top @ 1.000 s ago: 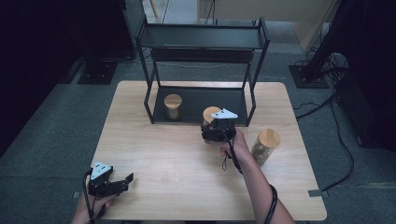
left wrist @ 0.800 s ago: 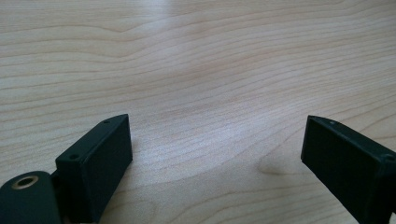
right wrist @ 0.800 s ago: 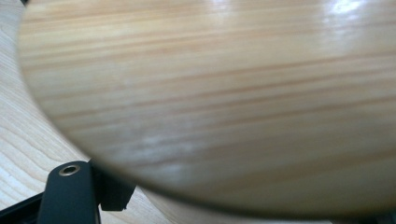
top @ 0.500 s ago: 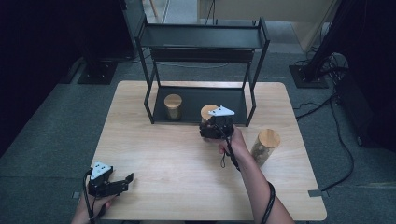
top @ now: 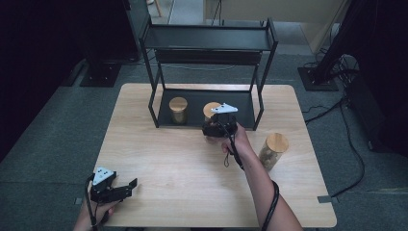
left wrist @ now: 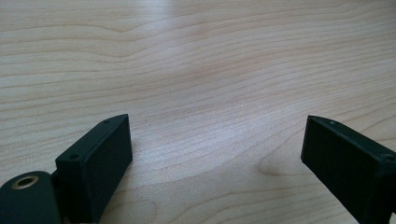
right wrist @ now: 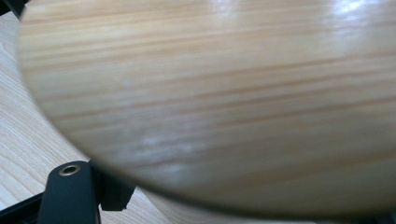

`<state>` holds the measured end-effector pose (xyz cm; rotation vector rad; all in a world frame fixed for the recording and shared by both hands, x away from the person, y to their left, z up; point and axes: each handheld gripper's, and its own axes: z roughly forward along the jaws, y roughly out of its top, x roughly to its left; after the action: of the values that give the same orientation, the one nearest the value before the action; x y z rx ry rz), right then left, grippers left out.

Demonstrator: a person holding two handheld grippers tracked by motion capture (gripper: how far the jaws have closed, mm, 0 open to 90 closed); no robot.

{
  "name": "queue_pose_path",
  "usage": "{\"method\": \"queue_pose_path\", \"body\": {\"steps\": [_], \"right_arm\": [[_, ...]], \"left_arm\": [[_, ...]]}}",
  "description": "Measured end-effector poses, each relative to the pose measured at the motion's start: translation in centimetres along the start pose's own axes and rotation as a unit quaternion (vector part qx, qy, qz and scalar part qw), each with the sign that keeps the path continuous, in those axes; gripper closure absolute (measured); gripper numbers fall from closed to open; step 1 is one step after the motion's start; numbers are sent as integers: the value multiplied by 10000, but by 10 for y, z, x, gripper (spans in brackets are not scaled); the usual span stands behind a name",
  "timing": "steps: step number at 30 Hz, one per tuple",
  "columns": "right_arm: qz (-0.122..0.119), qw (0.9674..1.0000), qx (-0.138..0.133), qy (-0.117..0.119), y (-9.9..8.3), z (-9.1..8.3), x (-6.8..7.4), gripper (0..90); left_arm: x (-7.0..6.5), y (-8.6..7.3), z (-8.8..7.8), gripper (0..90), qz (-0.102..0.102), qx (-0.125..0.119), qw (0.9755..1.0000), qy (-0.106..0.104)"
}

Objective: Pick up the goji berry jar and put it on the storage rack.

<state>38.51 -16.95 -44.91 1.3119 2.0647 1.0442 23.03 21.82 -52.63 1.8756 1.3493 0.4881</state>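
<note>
Two grippers: right gripper (top: 213,126) clamps wooden-lidded jar (top: 211,110) at black rack's (top: 210,39) front; left gripper (top: 126,187) open, far from rack.

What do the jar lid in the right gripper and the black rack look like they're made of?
The jar lid looks like pale, smooth-finished wood: straight grain lines run across it with soft glare spots. The jar in the right gripper seems clear glass, though too small to confirm. The rack looks like black-painted metal, judging by its thin straight legs and flat matte shelves.
</note>
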Motion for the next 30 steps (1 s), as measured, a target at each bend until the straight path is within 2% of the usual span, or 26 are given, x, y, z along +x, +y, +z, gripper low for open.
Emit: {"method": "queue_pose_path", "body": {"steps": [9,16,22,27,30], "right_arm": [[23,10000,-3,69,7,3,0,246],[27,10000,-53,2,14,1,-1,246],[-38,10000,-10,-49,25,7,-5,246],[48,10000,-39,-57,33,15,-8,246],[19,10000,9,-55,34,21,-9,246]], "left_arm": [[0,0,0,91,1,0,10000,-11],[0,0,0,91,5,2,10000,-18],[0,0,0,91,-18,-5,10000,-31],[0,0,0,91,-20,-8,10000,-25],[1,0,0,91,-41,-18,10000,-29]]}}
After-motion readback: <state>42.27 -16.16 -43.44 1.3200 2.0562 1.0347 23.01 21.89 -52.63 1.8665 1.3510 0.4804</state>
